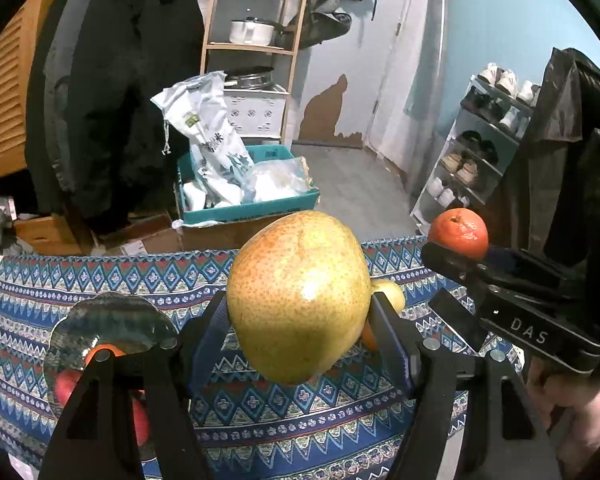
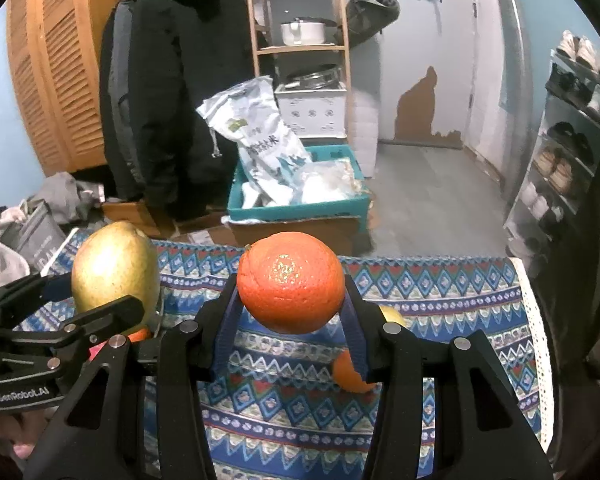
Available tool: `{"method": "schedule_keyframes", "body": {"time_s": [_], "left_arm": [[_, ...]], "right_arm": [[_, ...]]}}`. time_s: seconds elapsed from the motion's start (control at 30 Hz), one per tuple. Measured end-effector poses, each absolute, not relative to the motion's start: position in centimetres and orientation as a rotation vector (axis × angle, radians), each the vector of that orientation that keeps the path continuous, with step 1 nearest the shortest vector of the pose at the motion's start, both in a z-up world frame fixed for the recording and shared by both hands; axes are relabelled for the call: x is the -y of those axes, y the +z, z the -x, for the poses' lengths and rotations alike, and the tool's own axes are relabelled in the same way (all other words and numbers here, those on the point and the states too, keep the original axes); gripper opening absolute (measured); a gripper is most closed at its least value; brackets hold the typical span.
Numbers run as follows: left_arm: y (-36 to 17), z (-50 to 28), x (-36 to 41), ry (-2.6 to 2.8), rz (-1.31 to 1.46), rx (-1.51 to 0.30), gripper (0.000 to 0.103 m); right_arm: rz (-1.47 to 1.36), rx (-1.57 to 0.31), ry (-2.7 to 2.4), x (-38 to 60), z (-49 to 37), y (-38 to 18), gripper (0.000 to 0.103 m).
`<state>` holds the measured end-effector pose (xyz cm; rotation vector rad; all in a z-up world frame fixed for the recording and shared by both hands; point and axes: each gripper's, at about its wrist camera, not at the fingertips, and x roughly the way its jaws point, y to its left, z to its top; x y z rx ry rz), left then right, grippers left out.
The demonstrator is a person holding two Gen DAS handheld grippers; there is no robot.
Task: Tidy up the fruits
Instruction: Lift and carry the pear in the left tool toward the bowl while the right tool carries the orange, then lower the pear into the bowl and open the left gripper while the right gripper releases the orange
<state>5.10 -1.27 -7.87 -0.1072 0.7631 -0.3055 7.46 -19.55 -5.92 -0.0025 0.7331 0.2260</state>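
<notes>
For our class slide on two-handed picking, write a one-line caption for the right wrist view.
Right gripper holds an orange above the patterned cloth; left gripper holds a pear.

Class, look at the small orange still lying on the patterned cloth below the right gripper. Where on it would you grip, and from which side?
Grip the small orange across its widest middle, coming straight down from above. It looks round and lies on the flat cloth, so no side is favoured. The right gripper already clamps a larger orange, which must be set down first.
</notes>
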Motion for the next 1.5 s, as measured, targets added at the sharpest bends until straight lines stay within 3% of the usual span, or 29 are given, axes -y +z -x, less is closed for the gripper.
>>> {"method": "schedule_keyframes", "body": {"time_s": [0.97, 1.5], "left_arm": [[-8.1, -4.6, -8.1, -0.152, 0.182, -0.739, 0.071], [-10.7, -5.3, -14.9, -0.016, 0.238, -0.796, 0.071]], "right_arm": [[0.053, -0.750, 0.359, 10.5, -9.9, -5.8, 0.047], [0.073, -0.849, 0.449, 4.3, -12.8, -9.5, 0.047]]}}
